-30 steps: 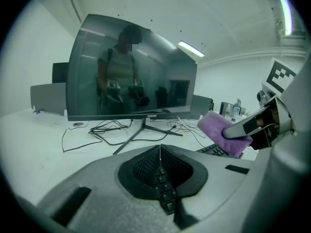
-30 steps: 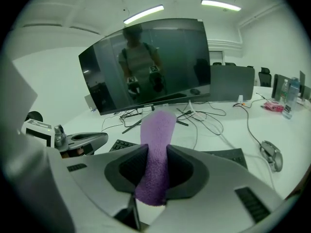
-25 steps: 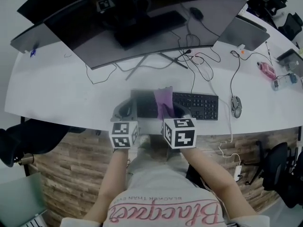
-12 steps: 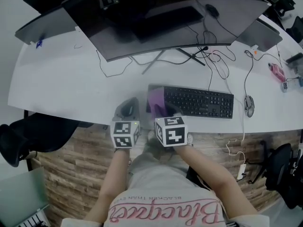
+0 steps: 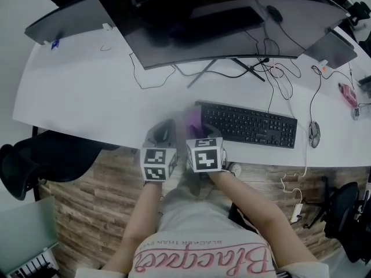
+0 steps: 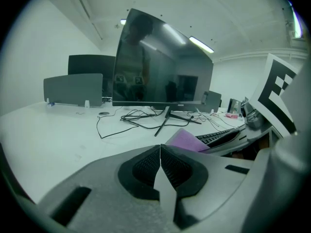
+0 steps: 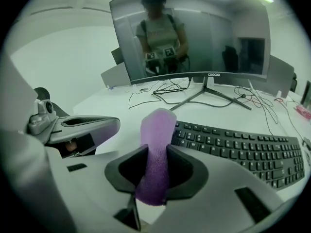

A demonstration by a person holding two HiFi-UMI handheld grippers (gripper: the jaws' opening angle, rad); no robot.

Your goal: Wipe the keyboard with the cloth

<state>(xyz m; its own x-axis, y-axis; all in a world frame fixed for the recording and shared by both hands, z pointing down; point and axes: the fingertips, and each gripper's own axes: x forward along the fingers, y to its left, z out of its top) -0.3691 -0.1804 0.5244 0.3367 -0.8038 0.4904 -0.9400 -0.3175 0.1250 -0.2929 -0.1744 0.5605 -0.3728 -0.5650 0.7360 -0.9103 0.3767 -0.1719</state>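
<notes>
**A:** Where is the cloth?

**B:** The purple cloth (image 7: 156,149) is clamped in the right tongs (image 7: 156,165). In the right gripper view its jaws press on it from both sides. A folded strip rises out of them toward the middle of the frame.

**A:** And the keyboard?

**B:** The black keyboard (image 5: 249,125) lies on the white table (image 5: 87,91), right of centre in the head view, close to the front edge. The cloth sits at its left end. The head view is blurred there, so I cannot tell whether cloth and keys touch.

**A:** What about the other tongs?

**B:** The left tongs (image 6: 160,152) are closed. In the left gripper view the two pads meet along one line with nothing between them. In the head view they sit just left of the right tongs, low in the centre of the frame over the table's front edge. They are beside the keyboard's left end, not on it.

**A:** Anything else on the table?

**B:** A wide curved monitor (image 5: 220,22) fills the upper centre of the head view, its screen dark. Thin cables (image 5: 156,80) trail across the table below it. A mouse (image 5: 315,133) lies just right of the keyboard, at the right of the frame. In the right gripper view the screen reflects a person holding both tongs.
</notes>
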